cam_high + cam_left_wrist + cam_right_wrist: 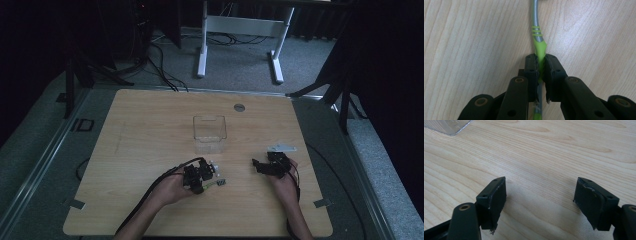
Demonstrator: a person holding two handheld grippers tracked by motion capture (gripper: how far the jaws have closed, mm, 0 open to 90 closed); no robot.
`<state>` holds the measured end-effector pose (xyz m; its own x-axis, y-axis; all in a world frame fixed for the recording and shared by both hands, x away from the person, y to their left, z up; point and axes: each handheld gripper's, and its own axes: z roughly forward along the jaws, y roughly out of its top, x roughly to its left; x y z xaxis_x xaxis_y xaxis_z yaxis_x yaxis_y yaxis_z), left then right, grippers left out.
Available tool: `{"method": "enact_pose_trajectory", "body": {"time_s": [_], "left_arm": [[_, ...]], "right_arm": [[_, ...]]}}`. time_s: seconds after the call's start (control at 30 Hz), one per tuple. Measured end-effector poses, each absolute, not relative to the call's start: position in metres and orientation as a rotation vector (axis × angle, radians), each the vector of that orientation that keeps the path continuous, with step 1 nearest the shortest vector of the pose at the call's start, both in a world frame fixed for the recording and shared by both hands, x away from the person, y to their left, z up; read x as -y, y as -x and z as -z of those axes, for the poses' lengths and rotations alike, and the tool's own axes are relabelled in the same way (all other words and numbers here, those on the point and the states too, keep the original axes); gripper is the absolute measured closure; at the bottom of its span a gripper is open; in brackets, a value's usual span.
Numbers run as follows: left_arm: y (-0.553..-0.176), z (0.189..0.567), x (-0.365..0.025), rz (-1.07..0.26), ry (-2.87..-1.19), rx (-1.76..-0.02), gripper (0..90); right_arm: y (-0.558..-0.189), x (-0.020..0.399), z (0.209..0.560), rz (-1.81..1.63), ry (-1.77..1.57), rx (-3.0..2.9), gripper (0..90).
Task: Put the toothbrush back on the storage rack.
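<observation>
So the wooden table (150, 125) has a clear plastic box (210, 134) sitting dead centre. At about 5 o'clock from it, the right gripper (540, 202) hovers low with jaws spread wide and nothing between them, probably on standby. At 6 o'clock, the left gripper (541, 68) is pinching a green-and-grey toothbrush (537, 37) flat on the table, likely readying a lift toward the box.

Your left gripper (541, 72) has its jaws pinched together, hand (172, 190) low behind it. Your right gripper (540, 202) gapes wide, nothing between its jaws.
</observation>
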<state>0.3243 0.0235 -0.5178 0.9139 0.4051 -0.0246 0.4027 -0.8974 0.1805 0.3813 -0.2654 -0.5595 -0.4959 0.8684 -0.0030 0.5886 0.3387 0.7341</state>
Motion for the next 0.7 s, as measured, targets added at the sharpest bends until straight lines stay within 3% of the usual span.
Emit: {"method": "enact_pose_trajectory", "body": {"time_s": [0.7], "left_arm": [[-0.323, 0.496, -0.033, -0.113, -2.824, -0.640, 82.5]], "right_arm": [[-0.381, 0.265, 0.559, -0.965, -1.284, -2.213, 25.7]]}}
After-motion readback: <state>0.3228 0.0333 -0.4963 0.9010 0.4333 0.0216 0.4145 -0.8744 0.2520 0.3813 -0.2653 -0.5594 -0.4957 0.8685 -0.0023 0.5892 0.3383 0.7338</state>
